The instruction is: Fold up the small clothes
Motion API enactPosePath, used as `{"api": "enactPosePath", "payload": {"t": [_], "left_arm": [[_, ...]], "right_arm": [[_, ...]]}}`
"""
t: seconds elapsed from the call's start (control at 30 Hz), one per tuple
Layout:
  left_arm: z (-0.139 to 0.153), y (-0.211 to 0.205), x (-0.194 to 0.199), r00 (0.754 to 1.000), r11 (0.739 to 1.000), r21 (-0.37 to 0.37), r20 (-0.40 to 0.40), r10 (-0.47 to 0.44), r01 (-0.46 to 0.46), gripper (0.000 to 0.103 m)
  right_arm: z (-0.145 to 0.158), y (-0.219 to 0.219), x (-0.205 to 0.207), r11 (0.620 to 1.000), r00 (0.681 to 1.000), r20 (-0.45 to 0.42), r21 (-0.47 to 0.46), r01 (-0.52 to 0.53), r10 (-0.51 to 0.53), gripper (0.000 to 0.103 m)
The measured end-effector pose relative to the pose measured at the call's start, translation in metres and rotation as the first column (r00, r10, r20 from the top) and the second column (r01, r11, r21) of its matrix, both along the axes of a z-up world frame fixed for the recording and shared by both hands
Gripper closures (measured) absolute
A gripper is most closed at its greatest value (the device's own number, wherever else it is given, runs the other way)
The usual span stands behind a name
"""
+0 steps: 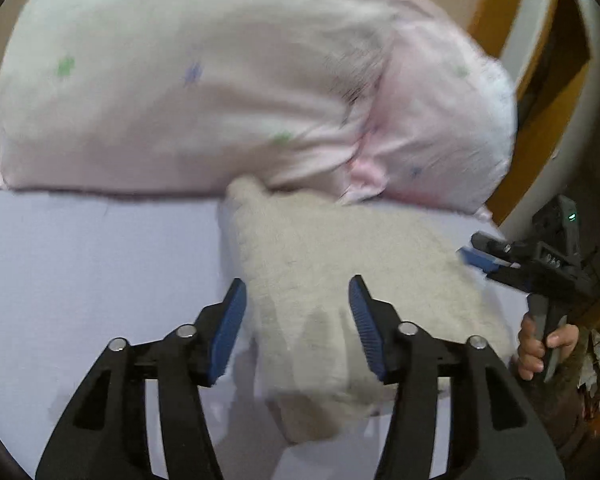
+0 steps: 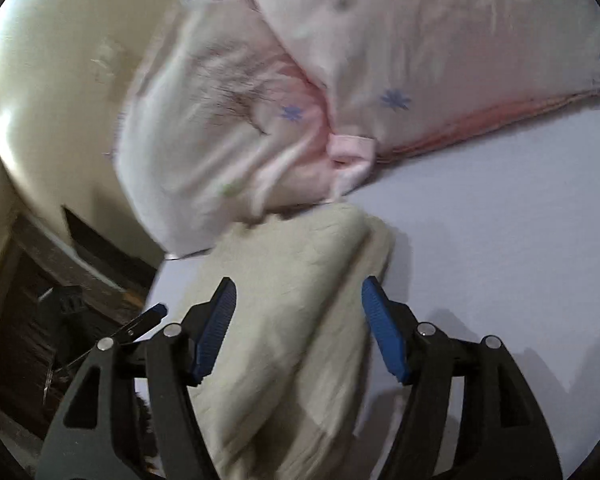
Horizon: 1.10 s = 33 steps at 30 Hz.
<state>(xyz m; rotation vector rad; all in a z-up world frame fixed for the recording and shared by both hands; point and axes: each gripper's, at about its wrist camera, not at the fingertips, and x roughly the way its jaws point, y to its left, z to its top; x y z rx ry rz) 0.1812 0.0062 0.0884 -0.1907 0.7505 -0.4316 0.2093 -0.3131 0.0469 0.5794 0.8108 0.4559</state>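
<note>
A small beige fleecy garment (image 1: pixel 340 280) lies bunched on the pale lilac bed sheet (image 1: pixel 100 264), its far end touching the pillow. My left gripper (image 1: pixel 298 304) is open, its blue pads either side of the garment's near part, not closed on it. The right gripper (image 1: pixel 476 258) shows at the garment's right edge, held by a hand. In the right wrist view the same garment (image 2: pixel 296 312) runs between my open right gripper (image 2: pixel 298 300), and the left gripper's blue tip (image 2: pixel 156 312) shows at the left.
A big pink pillow (image 1: pixel 220 80) with small flower prints lies at the head of the bed; it also shows in the right wrist view (image 2: pixel 340 80). A cream wall (image 2: pixel 60 60) and dark wooden furniture (image 2: pixel 28 280) stand beside the bed edge. Bare sheet (image 2: pixel 500 240) lies to the right.
</note>
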Motion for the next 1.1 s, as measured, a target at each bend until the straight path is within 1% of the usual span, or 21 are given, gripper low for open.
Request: {"api": "enactPosePath", "payload": {"t": [0.03, 0.07, 0.13, 0.2, 0.23, 0.27, 0.33, 0.37, 0.4, 0.43, 0.47, 0.5, 0.53, 0.57, 0.63, 0.7, 0.77, 0.8, 0.87, 0.93, 1.1], "left_arm": [[0.002, -0.007, -0.001, 1.000, 1.000, -0.013, 0.009, -0.014, 0.014, 0.045], [0.003, -0.018, -0.003, 0.999, 0.999, -0.026, 0.010, -0.044, 0.045, 0.045], [-0.007, -0.034, -0.002, 0.996, 0.995, -0.024, -0.010, -0.093, 0.092, 0.045], [-0.022, -0.046, 0.002, 0.992, 0.993, 0.007, -0.050, -0.120, 0.120, 0.048], [-0.032, -0.047, 0.004, 0.989, 0.991, 0.014, -0.066, -0.135, 0.136, 0.052], [-0.037, -0.050, 0.006, 0.987, 0.989, 0.013, -0.075, -0.144, 0.146, 0.060], [-0.045, -0.055, 0.008, 0.987, 0.989, 0.019, -0.069, -0.147, 0.148, 0.062], [-0.045, -0.056, 0.008, 0.987, 0.989, 0.029, -0.061, -0.146, 0.148, 0.062], [-0.045, -0.060, 0.008, 0.988, 0.987, 0.057, -0.050, -0.147, 0.149, 0.062], [-0.044, -0.059, 0.005, 0.988, 0.987, 0.064, -0.046, -0.146, 0.148, 0.062], [-0.041, -0.057, 0.002, 0.990, 0.989, 0.054, -0.037, -0.137, 0.139, 0.062], [-0.038, -0.048, -0.008, 0.991, 0.990, 0.041, -0.027, -0.132, 0.133, 0.061], [-0.035, -0.044, -0.013, 0.993, 0.992, 0.026, -0.016, -0.120, 0.121, 0.057], [-0.031, -0.036, -0.022, 0.995, 0.995, 0.019, -0.002, -0.096, 0.096, 0.051], [-0.027, -0.022, -0.040, 1.000, 0.999, 0.040, 0.030, -0.006, 0.005, 0.016], [-0.028, -0.012, -0.062, 0.995, 0.990, 0.104, 0.043, 0.095, -0.099, 0.004], [-0.036, -0.010, -0.076, 0.988, 0.977, 0.151, 0.015, 0.153, -0.154, 0.001], [-0.042, -0.011, -0.078, 0.987, 0.975, 0.159, -0.010, 0.161, -0.158, 0.001], [-0.054, -0.013, -0.081, 0.984, 0.973, 0.173, -0.062, 0.165, -0.153, 0.001], [-0.063, -0.018, -0.083, 0.983, 0.967, 0.207, -0.078, 0.169, -0.150, 0.001], [-0.072, -0.030, -0.083, 0.981, 0.948, 0.277, -0.062, 0.183, -0.159, 0.001]], "right_arm": [[0.000, 0.006, -0.003, 1.000, 1.000, -0.011, -0.014, -0.022, 0.022, 0.044], [-0.002, 0.019, -0.001, 0.997, 0.997, -0.044, -0.054, -0.058, 0.056, 0.070], [-0.009, 0.038, 0.007, 0.984, 0.994, -0.090, -0.160, -0.076, 0.062, 0.090], [-0.003, 0.034, 0.010, 0.979, 1.000, -0.023, -0.205, 0.000, -0.005, 0.092], [0.000, 0.026, 0.010, 0.979, 0.999, -0.007, -0.199, 0.038, -0.041, 0.093], [-0.001, 0.015, 0.013, 0.979, 0.996, -0.005, -0.181, 0.090, -0.092, 0.093], [-0.015, 0.008, 0.021, 0.978, 0.991, -0.069, -0.187, 0.098, -0.112, 0.092], [-0.023, 0.012, 0.022, 0.972, 0.990, -0.090, -0.221, 0.086, -0.108, 0.091], [-0.021, 0.013, 0.018, 0.967, 0.992, -0.072, -0.239, 0.087, -0.107, 0.089], [-0.017, 0.014, 0.015, 0.963, 0.992, -0.067, -0.255, 0.086, -0.106, 0.083], [-0.011, 0.012, 0.010, 0.963, 0.992, -0.066, -0.252, 0.091, -0.111, 0.071], [0.000, 0.010, -0.003, 0.965, 0.992, -0.046, -0.239, 0.105, -0.119, 0.066], [0.012, 0.008, -0.017, 0.961, 0.992, -0.011, -0.250, 0.118, -0.124, 0.041], [0.020, 0.009, -0.024, 0.955, 0.992, 0.015, -0.268, 0.127, -0.128, 0.006], [0.042, 0.013, -0.066, 0.934, 0.983, 0.118, -0.313, 0.173, -0.142, 0.002], [0.050, 0.023, -0.093, 0.924, 0.977, 0.175, -0.340, 0.175, -0.121, 0.002], [0.048, 0.034, -0.118, 0.900, 0.976, 0.177, -0.394, 0.187, -0.125, 0.002], [0.041, 0.041, -0.132, 0.875, 0.979, 0.145, -0.444, 0.192, -0.141, 0.002], [0.024, 0.052, -0.138, 0.869, 0.988, 0.072, -0.470, 0.152, -0.134, 0.002], [0.009, 0.066, -0.131, 0.870, 0.995, 0.003, -0.485, 0.093, -0.104, 0.002], [-0.018, 0.107, -0.118, 0.799, 0.991, -0.049, -0.596, 0.073, -0.128, 0.002]]}}
